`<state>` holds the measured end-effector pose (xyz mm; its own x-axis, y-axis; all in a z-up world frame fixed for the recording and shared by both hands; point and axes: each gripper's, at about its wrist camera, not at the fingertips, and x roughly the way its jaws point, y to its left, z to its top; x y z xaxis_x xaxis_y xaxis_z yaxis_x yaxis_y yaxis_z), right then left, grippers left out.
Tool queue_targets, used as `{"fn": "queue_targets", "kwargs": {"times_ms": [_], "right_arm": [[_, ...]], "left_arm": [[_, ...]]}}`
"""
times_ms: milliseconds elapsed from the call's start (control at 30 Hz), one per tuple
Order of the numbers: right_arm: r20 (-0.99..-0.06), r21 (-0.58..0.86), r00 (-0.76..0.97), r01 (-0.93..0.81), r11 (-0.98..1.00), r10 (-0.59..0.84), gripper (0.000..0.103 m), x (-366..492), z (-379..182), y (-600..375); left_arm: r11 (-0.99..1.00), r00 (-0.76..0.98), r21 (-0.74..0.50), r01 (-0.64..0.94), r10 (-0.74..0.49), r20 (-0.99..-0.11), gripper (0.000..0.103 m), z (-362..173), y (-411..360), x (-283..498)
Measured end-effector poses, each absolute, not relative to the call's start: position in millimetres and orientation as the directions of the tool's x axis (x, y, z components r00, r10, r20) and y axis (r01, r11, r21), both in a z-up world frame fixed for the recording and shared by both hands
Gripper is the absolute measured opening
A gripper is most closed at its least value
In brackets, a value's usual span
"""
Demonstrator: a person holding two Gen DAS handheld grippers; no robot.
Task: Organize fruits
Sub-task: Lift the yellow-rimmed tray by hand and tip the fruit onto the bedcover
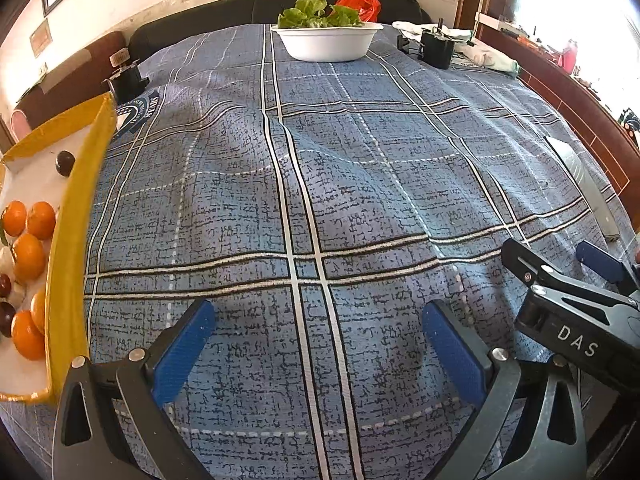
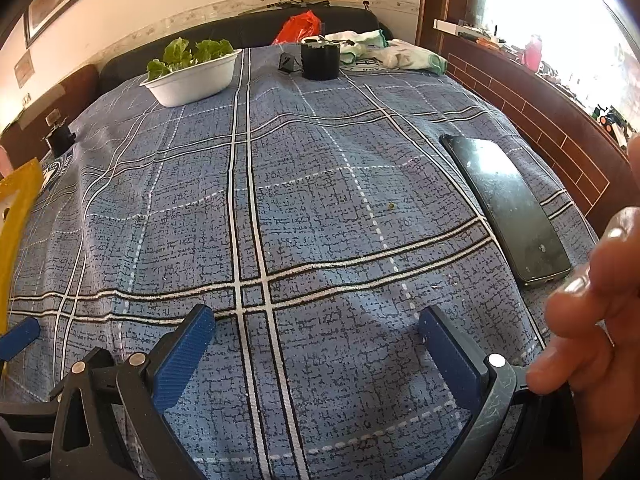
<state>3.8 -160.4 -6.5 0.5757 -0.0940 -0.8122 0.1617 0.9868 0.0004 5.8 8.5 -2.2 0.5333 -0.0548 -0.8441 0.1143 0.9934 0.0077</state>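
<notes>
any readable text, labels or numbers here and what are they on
"DAS": white letters on the black body of the right hand-held gripper, seen in the left wrist view.
Round badge printed on the blue checked cloth: lettering too distorted to read.
Wall plaques: too blurred to read.

1. "DAS" in white letters on my right gripper (image 1: 576,276) body, lower right of the left wrist view.
2. Round crest printed on the tablecloth (image 1: 138,112), upper left of the same view: lettering too distorted to read.
</notes>
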Motion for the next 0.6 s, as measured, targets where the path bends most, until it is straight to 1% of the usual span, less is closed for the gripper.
{"fn": "queue_targets", "kwargs": {"times_ms": [600], "right_arm": [[-0.812, 0.002, 0.576, 0.162, 0.987, -0.093, 0.103, 3.5, -6.7, -159.3]], "left_arm": [[0.993, 0.534, 0.007, 0.114, -0.055, -0.844, 0.103, -1.9, 7.0, 4.3]]}}
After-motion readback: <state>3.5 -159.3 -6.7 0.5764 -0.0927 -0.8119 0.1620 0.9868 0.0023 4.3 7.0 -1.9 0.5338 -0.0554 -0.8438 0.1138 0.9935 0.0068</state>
